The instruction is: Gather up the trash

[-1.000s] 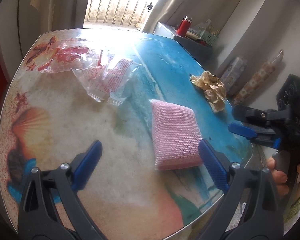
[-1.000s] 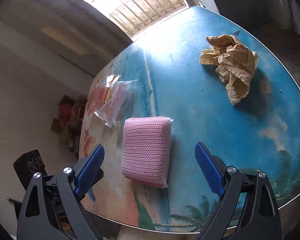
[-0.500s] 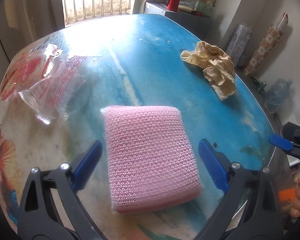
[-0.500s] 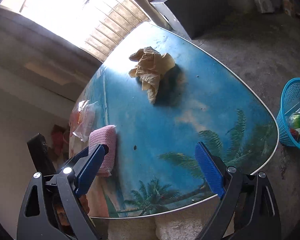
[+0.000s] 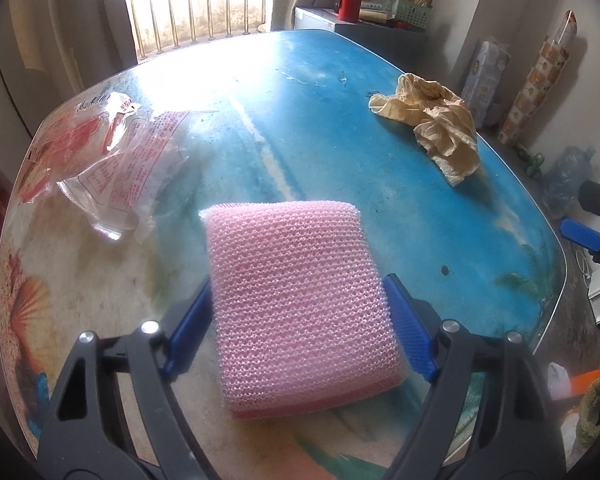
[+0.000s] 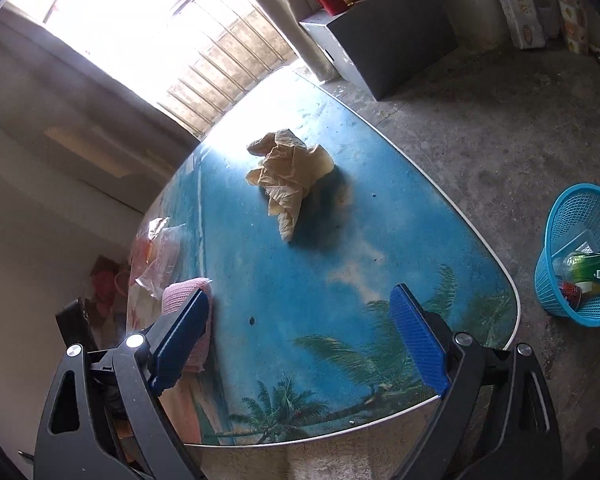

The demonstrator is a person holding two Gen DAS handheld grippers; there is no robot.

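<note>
A pink mesh sponge [image 5: 300,300] lies on the glass table [image 5: 320,92] near its front edge. My left gripper [image 5: 300,328] straddles it, jaws closing, and both blue pads meet its left and right sides. Crumpled tan paper [image 5: 432,136] sits at the far right of the table. A clear plastic wrapper with red print [image 5: 116,160] lies at the far left. My right gripper [image 6: 300,336] stands open over the table's near right part with nothing between its fingers. It has the paper [image 6: 288,176] ahead and the sponge [image 6: 184,292] beside its left finger.
A blue plastic basket [image 6: 580,264] holding a green bottle and other rubbish stands on the concrete floor right of the table. A grey cabinet [image 6: 384,40] with a red flask stands by the barred window. Rolls and boxes lean against the far right wall.
My left gripper came down over the pink sponge and its jaws narrowed onto its sides. The right gripper swung right, away from the sponge, bringing the basket into view.
</note>
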